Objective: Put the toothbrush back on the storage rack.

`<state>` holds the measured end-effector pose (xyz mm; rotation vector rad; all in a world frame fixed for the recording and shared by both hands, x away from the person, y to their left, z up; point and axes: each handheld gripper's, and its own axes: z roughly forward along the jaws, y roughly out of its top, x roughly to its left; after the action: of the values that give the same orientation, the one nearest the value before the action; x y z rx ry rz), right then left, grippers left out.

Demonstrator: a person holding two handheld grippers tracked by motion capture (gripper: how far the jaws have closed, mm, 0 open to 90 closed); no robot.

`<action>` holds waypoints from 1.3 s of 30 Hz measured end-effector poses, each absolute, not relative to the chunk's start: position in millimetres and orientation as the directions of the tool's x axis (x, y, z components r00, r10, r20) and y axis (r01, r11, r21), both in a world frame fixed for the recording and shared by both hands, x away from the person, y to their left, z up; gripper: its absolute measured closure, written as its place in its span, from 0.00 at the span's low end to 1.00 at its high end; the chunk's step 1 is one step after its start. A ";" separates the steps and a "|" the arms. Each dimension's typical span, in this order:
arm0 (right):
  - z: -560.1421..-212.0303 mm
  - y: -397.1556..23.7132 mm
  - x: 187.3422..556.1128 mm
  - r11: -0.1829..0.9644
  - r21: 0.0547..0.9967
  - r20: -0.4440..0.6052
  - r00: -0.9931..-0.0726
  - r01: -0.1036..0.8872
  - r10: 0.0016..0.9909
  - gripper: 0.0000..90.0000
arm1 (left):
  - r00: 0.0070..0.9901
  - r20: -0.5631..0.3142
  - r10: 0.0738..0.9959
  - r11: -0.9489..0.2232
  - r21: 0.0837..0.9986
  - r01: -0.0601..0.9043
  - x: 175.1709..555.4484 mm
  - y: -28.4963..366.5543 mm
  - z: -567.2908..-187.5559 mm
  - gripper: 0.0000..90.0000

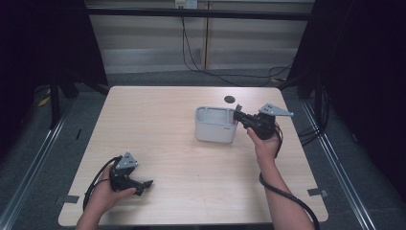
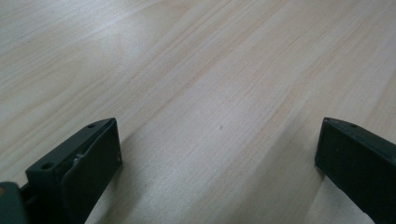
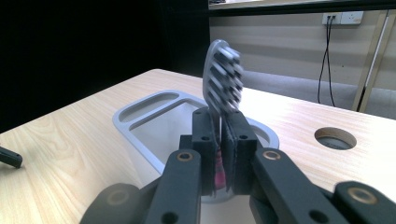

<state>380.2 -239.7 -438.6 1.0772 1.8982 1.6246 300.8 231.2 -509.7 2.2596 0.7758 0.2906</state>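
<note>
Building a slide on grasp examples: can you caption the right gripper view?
Right hand-held gripper shut on a toothbrush, bristle head up, over a grey compartmented holder.

Toothbrush (image 3: 223, 77) in the right tool (image 3: 221, 140) above the holder (image 1: 214, 124) (table's (image 1: 158, 124) far right).

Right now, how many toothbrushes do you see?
1. The toothbrush is clamped in the right gripper, bristle head up, over the white holder. More could sit hidden inside the holder.
</note>
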 end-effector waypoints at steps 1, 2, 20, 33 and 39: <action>-438.6 -239.9 379.6 0.018 0.959 0.167 -0.614 0.284 0.772 0.93 | 0.794 -0.019 0.608 -0.561 0.697 0.446 300.8 231.2 -509.7 0.00; -438.8 -240.2 378.8 0.019 0.958 0.167 -0.614 0.285 0.772 0.93 | 0.794 -0.018 0.608 -0.561 0.697 0.446 300.8 231.2 -509.7 0.00; -441.1 -245.8 370.6 0.031 0.957 0.159 -0.606 0.290 0.780 0.82 | 0.794 -0.017 0.608 -0.562 0.698 0.445 300.9 231.2 -509.7 0.00; -439.0 -244.4 371.2 0.060 0.944 0.151 -0.588 0.324 0.795 0.55 | 0.794 -0.017 0.608 -0.561 0.698 0.445 300.9 231.2 -509.7 0.00; -437.5 -244.6 371.8 0.084 0.934 0.146 -0.584 0.348 0.798 0.43 | 0.794 -0.018 0.608 -0.561 0.697 0.446 300.8 231.2 -509.7 0.00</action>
<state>371.8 -244.6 -437.5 1.1295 1.9658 1.5084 300.8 231.2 -509.7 2.2598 0.7754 0.2919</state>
